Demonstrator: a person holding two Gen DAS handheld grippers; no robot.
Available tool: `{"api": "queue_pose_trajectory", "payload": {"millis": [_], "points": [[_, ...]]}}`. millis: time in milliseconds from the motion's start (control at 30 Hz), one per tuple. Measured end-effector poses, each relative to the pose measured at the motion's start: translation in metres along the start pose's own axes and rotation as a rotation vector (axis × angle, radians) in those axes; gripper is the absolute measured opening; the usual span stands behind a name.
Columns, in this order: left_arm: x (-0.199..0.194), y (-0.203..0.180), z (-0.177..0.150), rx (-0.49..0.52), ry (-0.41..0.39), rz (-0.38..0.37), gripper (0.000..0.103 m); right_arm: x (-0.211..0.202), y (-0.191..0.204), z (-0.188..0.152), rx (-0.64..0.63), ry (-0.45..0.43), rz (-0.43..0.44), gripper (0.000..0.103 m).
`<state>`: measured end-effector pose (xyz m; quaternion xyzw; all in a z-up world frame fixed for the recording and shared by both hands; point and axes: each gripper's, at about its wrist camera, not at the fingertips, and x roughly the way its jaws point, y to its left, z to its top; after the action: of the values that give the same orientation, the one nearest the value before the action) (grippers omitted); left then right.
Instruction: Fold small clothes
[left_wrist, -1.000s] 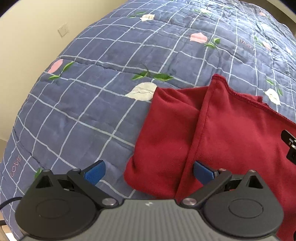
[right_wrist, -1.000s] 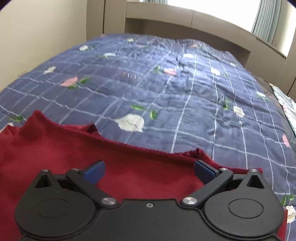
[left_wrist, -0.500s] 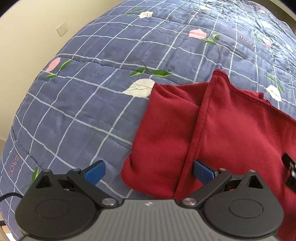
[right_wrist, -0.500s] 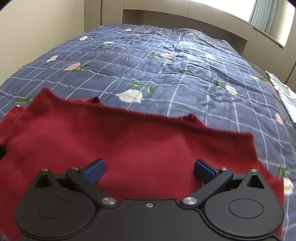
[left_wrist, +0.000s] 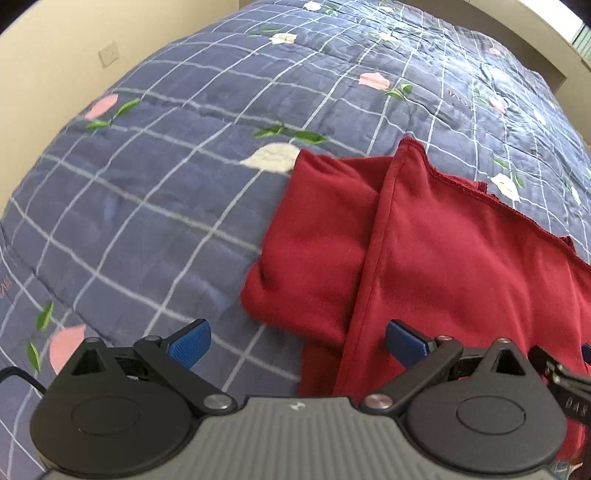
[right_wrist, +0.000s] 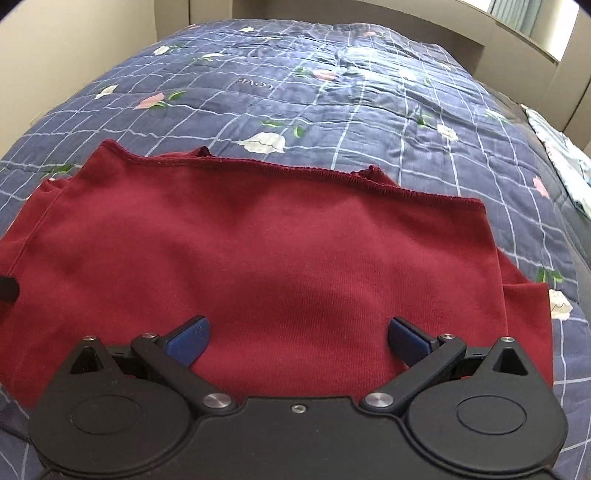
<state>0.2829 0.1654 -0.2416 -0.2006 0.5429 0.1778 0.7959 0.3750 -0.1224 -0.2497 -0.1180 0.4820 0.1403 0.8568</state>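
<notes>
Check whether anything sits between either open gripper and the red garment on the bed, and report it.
Nothing visible does. The dark red knit garment lies partly folded on the blue checked floral quilt, directly ahead of the left gripper and the right gripper. Both have their jaws apart, with only cloth and quilt in front of them.

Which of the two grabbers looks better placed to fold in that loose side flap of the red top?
Probably the left. The left gripper is open right by the flap sticking out over the quilt. The right gripper, also open, faces the middle of the red top.
</notes>
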Motion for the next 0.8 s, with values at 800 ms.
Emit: {"api": "queue_pose_trajectory", "payload": {"millis": [800], "points": [[0.016,0.015,0.012,-0.116,-0.116,-0.038,0.103,-0.003,-0.006,-0.006,-0.006,-0.031,0.033,0.103]]}}
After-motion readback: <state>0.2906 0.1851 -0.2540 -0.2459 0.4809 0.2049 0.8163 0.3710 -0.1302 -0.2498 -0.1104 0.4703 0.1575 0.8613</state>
